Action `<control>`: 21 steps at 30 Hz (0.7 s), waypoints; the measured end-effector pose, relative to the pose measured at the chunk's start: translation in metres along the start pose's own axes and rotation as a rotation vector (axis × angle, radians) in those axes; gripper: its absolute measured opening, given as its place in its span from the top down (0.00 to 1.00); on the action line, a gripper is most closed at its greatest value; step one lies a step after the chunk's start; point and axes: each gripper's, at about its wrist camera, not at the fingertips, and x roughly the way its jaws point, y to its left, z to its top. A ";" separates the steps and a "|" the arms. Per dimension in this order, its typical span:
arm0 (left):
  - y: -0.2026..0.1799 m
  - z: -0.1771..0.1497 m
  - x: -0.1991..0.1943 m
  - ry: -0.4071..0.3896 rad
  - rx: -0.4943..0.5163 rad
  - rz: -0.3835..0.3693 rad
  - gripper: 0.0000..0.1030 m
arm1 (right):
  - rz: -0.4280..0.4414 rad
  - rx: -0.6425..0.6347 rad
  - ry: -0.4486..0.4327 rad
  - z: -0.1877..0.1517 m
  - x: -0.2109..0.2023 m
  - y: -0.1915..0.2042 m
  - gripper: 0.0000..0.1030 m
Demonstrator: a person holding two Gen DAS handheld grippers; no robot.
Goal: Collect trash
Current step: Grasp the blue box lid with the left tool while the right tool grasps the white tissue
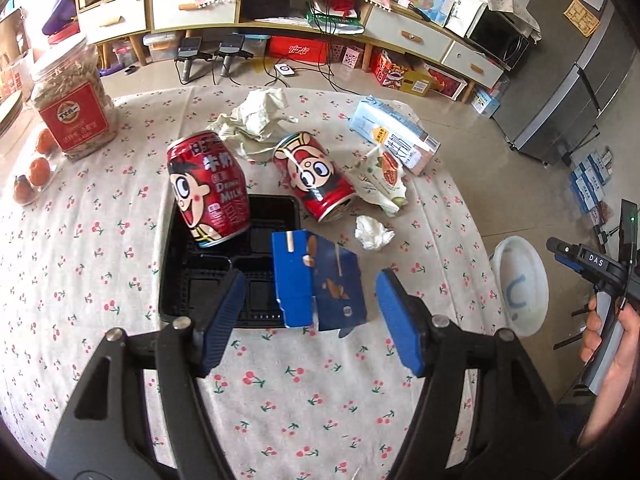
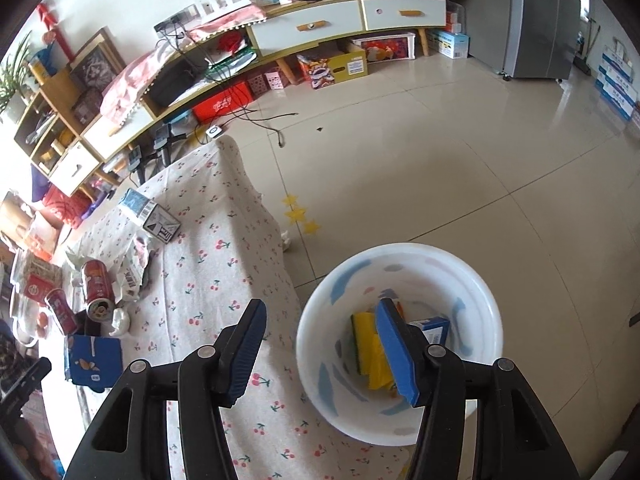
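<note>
The cherry-print tablecloth (image 1: 100, 280) carries the litter; a white bin (image 2: 400, 364) stands on the floor just beside it. The left gripper (image 1: 310, 312) is spread wide and holds nothing, its fingers flanking a blue carton (image 1: 316, 280) that overlaps a black tray (image 1: 208, 280). One red can (image 1: 208, 190) stands tilted in the tray; another (image 1: 314, 176) lies just beyond it. The right gripper (image 2: 320, 354), also wide apart and empty, hangs over the bin's rim. Only its view shows yellow packaging (image 2: 370, 354) inside the bin.
</note>
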 end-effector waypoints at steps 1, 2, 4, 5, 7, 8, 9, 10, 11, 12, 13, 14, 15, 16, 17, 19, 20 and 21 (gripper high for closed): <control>0.005 -0.001 0.003 0.006 -0.011 -0.005 0.33 | 0.023 -0.002 0.010 0.000 0.004 0.005 0.44; 0.008 -0.002 0.007 0.013 -0.025 -0.010 0.33 | 0.051 -0.003 0.023 0.000 0.007 0.010 0.43; 0.014 -0.005 0.013 0.027 -0.047 -0.025 0.33 | 0.088 -0.007 0.051 0.000 0.016 0.021 0.43; 0.015 -0.006 0.017 0.032 -0.053 -0.034 0.33 | 0.095 -0.012 0.063 0.001 0.020 0.027 0.43; 0.017 -0.009 0.019 0.035 -0.060 -0.053 0.33 | 0.107 -0.029 0.084 -0.001 0.028 0.039 0.43; 0.016 -0.009 0.020 0.033 -0.062 -0.062 0.34 | 0.113 -0.037 0.093 -0.001 0.032 0.046 0.43; 0.016 -0.010 0.021 0.032 -0.063 -0.073 0.36 | 0.121 -0.046 0.102 -0.002 0.036 0.053 0.43; 0.014 -0.010 0.024 0.037 -0.063 -0.081 0.47 | 0.129 -0.057 0.109 -0.003 0.039 0.060 0.43; 0.013 -0.011 0.026 0.046 -0.062 -0.093 0.64 | 0.139 -0.069 0.115 -0.005 0.042 0.068 0.43; 0.012 -0.011 0.027 0.051 -0.064 -0.109 0.72 | 0.148 -0.082 0.119 -0.006 0.044 0.075 0.43; 0.011 -0.011 0.028 0.050 -0.064 -0.128 0.76 | 0.157 -0.096 0.122 -0.007 0.047 0.083 0.44; 0.010 -0.012 0.028 0.042 -0.062 -0.140 0.77 | 0.167 -0.108 0.125 -0.009 0.049 0.091 0.44; 0.009 -0.013 0.026 0.034 -0.060 -0.148 0.77 | 0.178 -0.120 0.129 -0.010 0.052 0.099 0.43; 0.008 -0.013 0.023 0.029 -0.058 -0.159 0.78 | 0.188 -0.130 0.133 -0.012 0.055 0.106 0.44; 0.008 -0.014 0.021 0.026 -0.059 -0.175 0.78 | 0.195 -0.143 0.138 -0.014 0.058 0.114 0.44; 0.009 -0.015 0.015 0.024 -0.066 -0.204 0.78 | 0.210 -0.159 0.153 -0.019 0.065 0.128 0.44; 0.010 -0.016 0.012 0.022 -0.073 -0.217 0.79 | 0.221 -0.165 0.164 -0.022 0.069 0.134 0.44; 0.011 -0.017 0.009 0.020 -0.081 -0.231 0.79 | 0.227 -0.171 0.172 -0.024 0.073 0.138 0.44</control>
